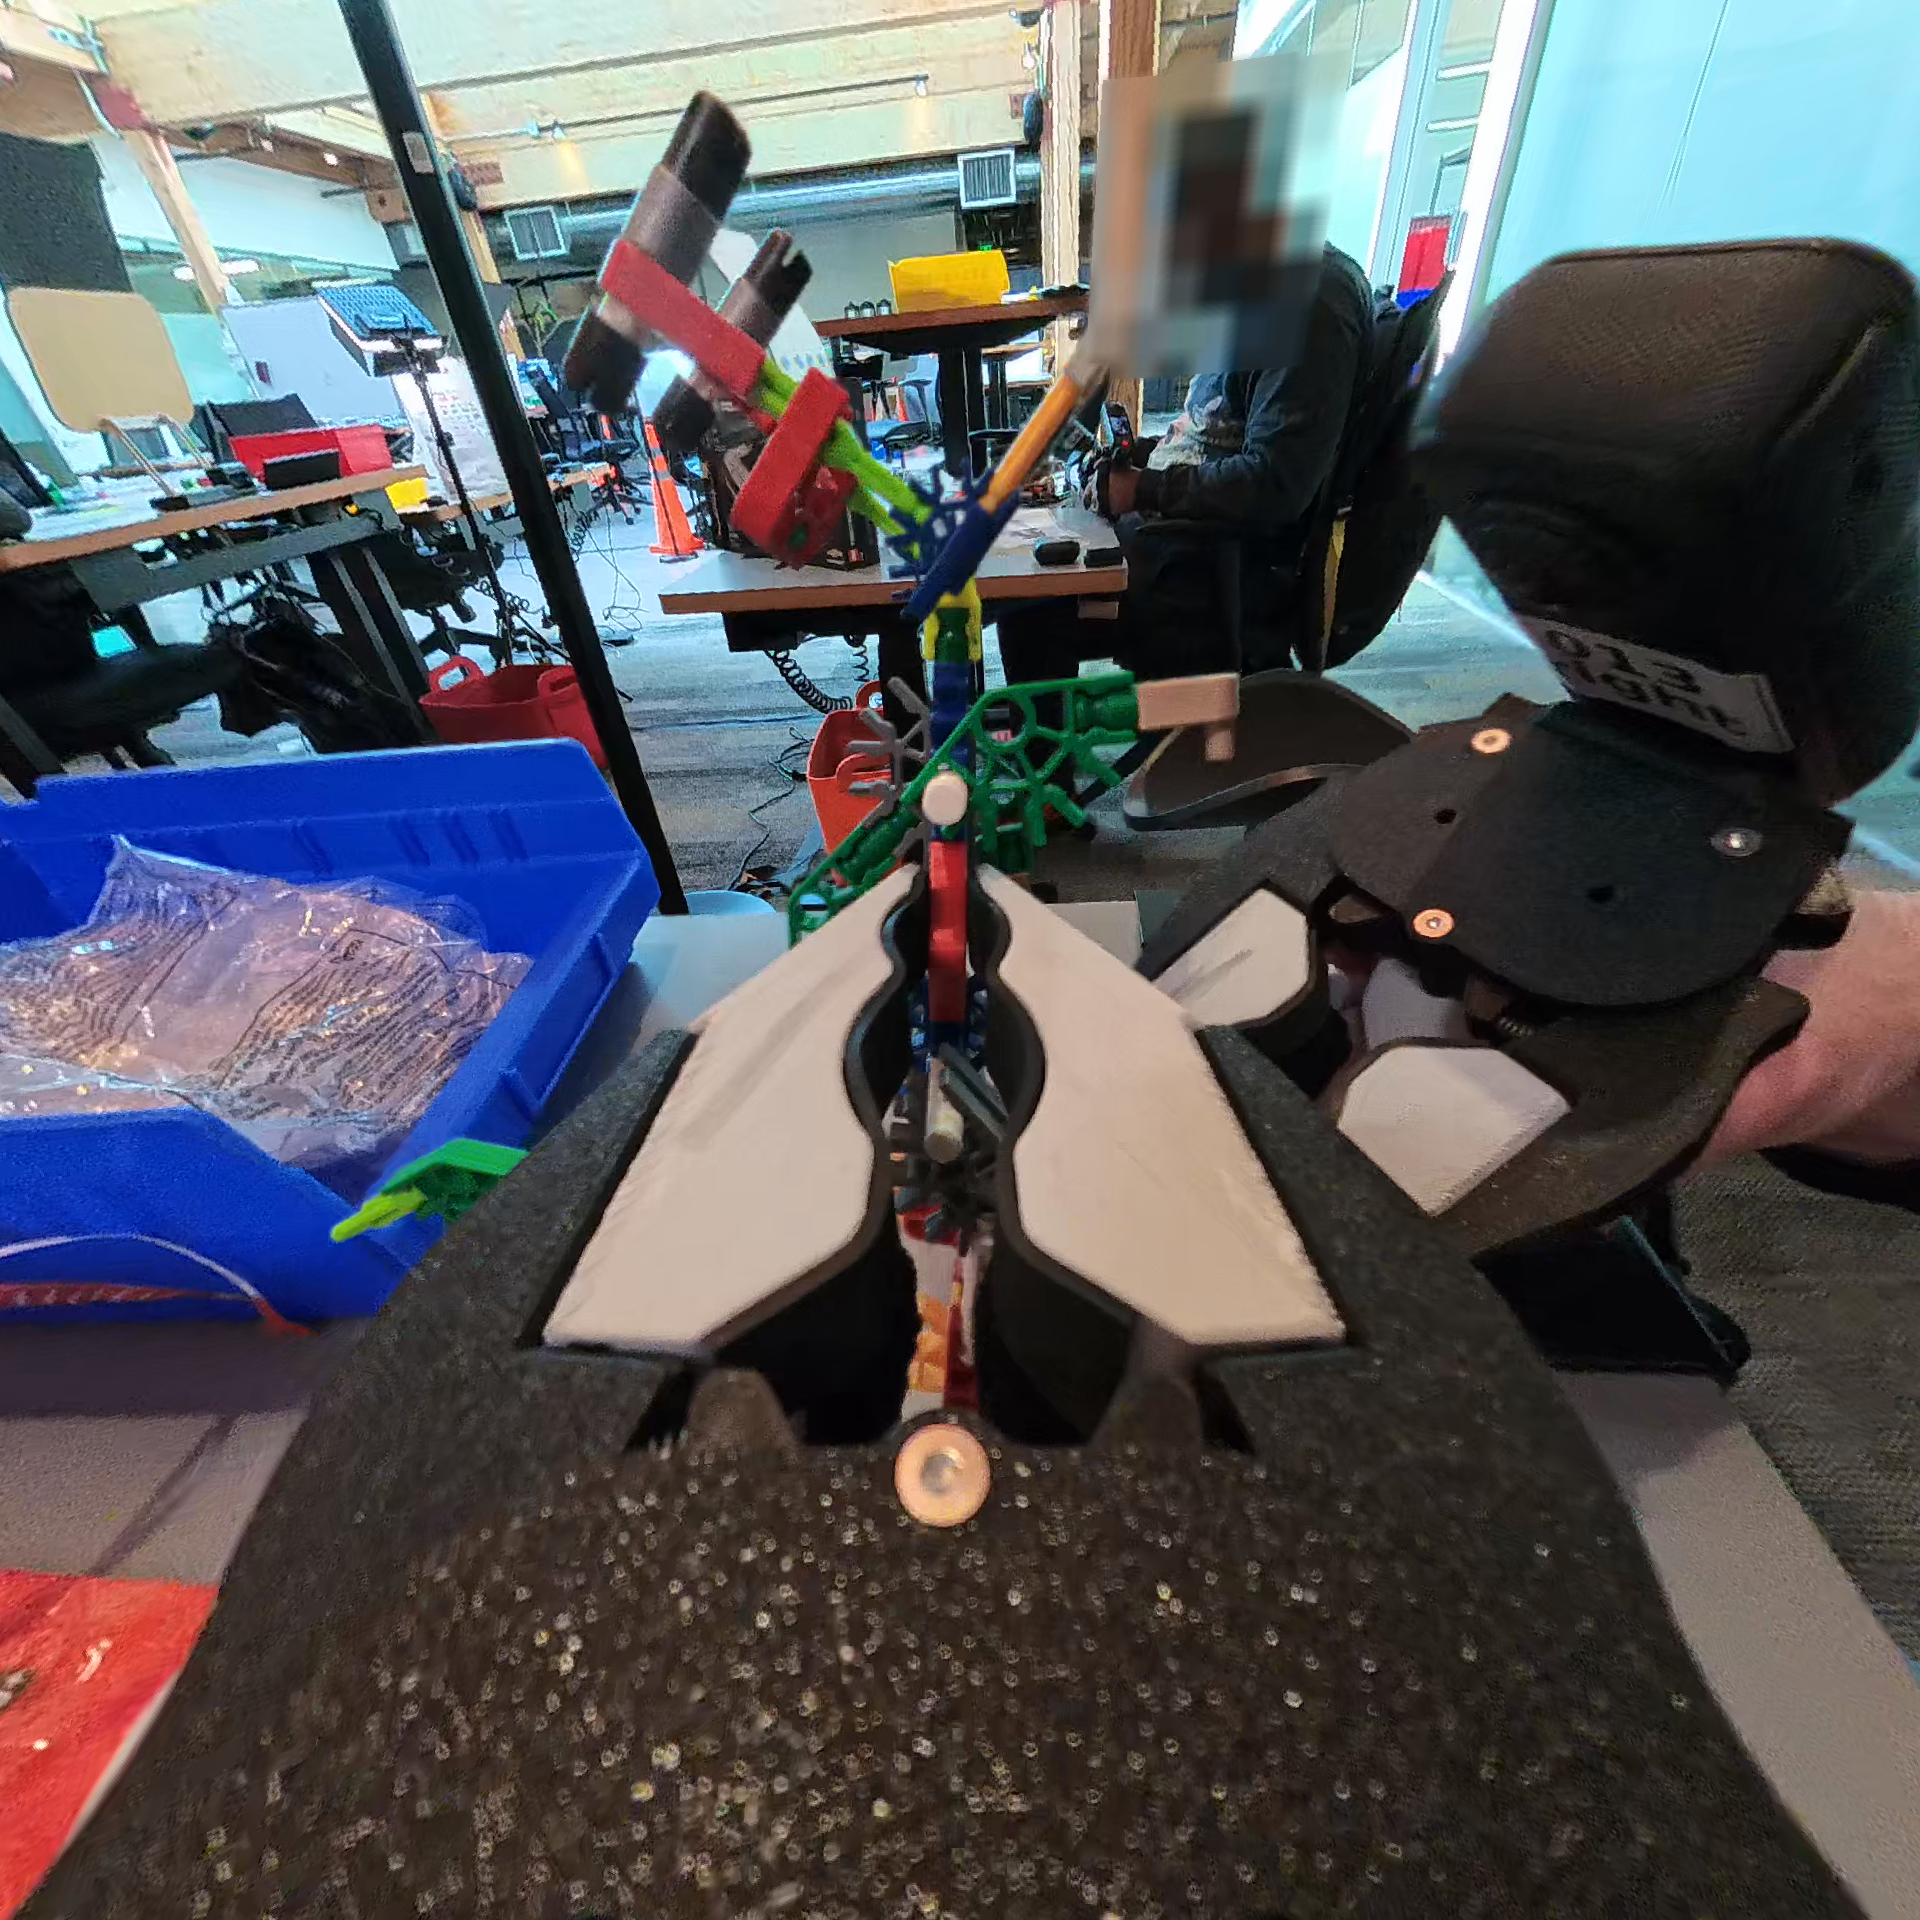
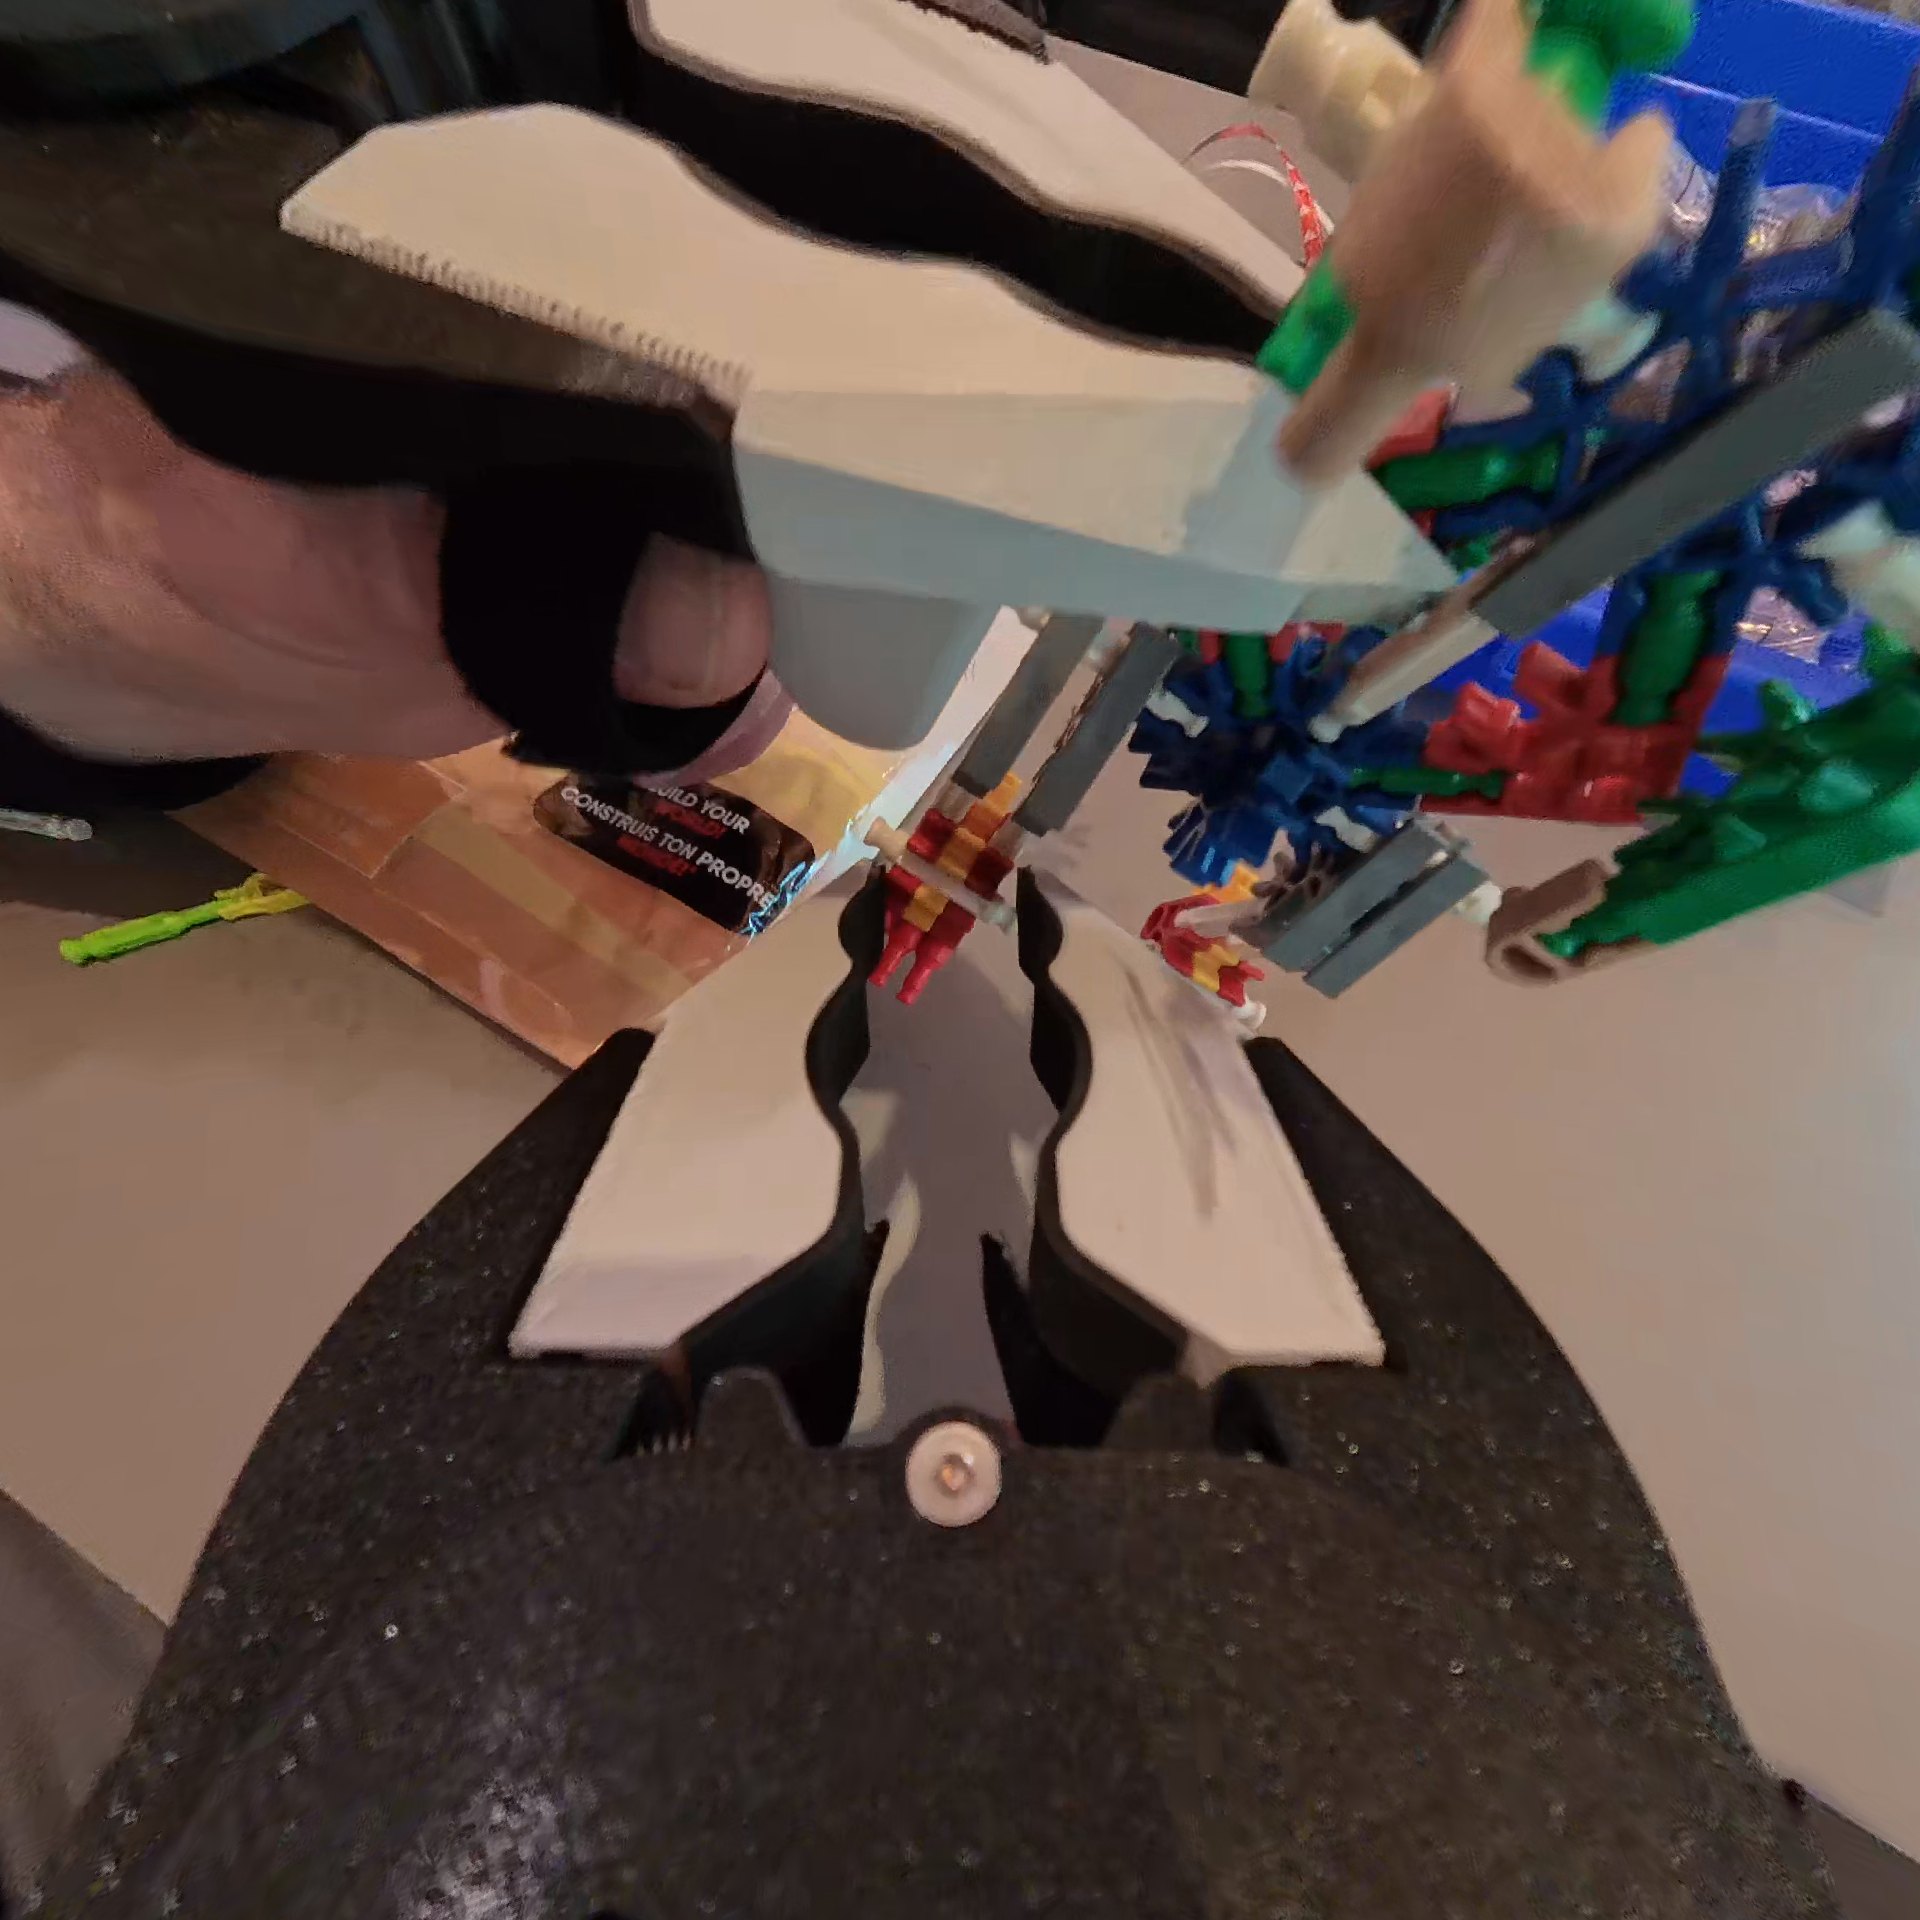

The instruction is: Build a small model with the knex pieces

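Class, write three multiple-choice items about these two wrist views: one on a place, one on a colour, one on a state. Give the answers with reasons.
1. Where is the blue bin relative to the left gripper?
A. to its left
B. to its right
C. underneath it

2. What colour is the loose rod lying on the table?
A. orange
B. lime green
C. white

3. What state is the left gripper in?
A. wide open
B. shut on nothing
C. shut on the construction-toy model

Answers: 1 A, the bin fills the left side of the left wrist view. 2 B, its colour shows plainly. 3 C, a red piece sits clamped between its fingers.
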The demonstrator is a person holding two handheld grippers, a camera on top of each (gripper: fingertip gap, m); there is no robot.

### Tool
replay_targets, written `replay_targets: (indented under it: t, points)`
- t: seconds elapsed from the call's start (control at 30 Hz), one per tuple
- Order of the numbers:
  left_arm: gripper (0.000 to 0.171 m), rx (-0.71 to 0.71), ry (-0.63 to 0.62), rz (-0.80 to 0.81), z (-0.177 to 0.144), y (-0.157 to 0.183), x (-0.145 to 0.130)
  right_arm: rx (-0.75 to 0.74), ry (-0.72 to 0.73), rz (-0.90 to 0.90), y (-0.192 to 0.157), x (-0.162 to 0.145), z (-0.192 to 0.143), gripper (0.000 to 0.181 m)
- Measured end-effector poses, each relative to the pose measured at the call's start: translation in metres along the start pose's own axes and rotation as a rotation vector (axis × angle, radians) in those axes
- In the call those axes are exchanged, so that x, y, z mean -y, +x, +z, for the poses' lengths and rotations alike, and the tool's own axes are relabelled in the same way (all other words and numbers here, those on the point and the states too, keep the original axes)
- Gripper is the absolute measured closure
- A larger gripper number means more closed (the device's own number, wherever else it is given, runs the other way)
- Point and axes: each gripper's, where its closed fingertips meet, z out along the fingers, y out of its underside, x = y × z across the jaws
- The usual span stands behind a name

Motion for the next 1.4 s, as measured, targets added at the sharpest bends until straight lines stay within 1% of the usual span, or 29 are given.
replay_targets:
  t: [0.07,0.17,0.3,0.37,0.43,0.5,0.57,0.63,0.67,0.83,0.9,1.0,1.1,1.27,1.4]
  points:
    - [0.168,-0.006,0.004,-0.038,0.0,-0.004,-0.003,-0.008,-0.021,0.001,0.002,-0.006,-0.002,0.158]
    - [0.167,-0.004,-0.001,-0.055,0.001,-0.01,-0.011,-0.007,-0.051,0.022,0.005,-0.016,-0.007,0.157]
    - [0.166,0.01,-0.05,-0.014,0.003,-0.014,-0.027,-0.04,-0.108,0.002,0.009,-0.028,-0.012,0.156]
    - [0.167,0.005,-0.072,-0.02,0.002,-0.014,-0.032,-0.074,-0.122,-0.017,0.014,-0.03,-0.015,0.162]
    - [0.168,0.009,-0.079,0.004,0.0,-0.015,-0.033,-0.074,-0.161,-0.021,0.016,-0.036,-0.015,0.161]
    - [0.168,0.032,-0.075,-0.011,-0.003,-0.02,-0.034,-0.091,-0.209,-0.049,0.018,-0.044,-0.013,0.159]
    - [0.168,0.03,-0.077,-0.02,-0.004,-0.022,-0.036,-0.086,-0.182,-0.007,0.018,-0.039,-0.011,0.149]
    - [0.167,0.03,-0.088,-0.015,-0.005,-0.022,-0.037,-0.088,-0.14,0.052,0.018,-0.031,-0.009,0.13]
    - [0.167,0.022,-0.092,-0.015,-0.006,-0.021,-0.037,-0.106,-0.139,0.057,0.02,-0.03,-0.007,0.124]
    - [0.167,0.031,-0.127,0.021,-0.01,-0.019,-0.044,-0.115,-0.167,0.089,0.025,-0.034,0.012,0.121]
    - [0.167,0.035,-0.141,0.038,-0.011,-0.019,-0.045,-0.142,-0.184,0.075,0.029,-0.037,0.016,0.122]
    - [0.167,0.046,-0.153,0.069,-0.012,-0.02,-0.047,-0.172,-0.2,0.054,0.031,-0.037,0.018,0.122]
    - [0.167,0.052,-0.163,0.105,-0.013,-0.019,-0.049,-0.21,-0.18,0.046,0.033,-0.035,0.011,0.121]
    - [0.167,0.049,-0.185,0.133,-0.014,-0.018,-0.05,-0.213,-0.201,0.044,0.035,-0.043,0.017,0.12]
    - [0.166,0.039,-0.205,0.208,-0.018,-0.018,-0.051,-0.198,-0.204,0.038,0.033,-0.043,0.018,0.121]
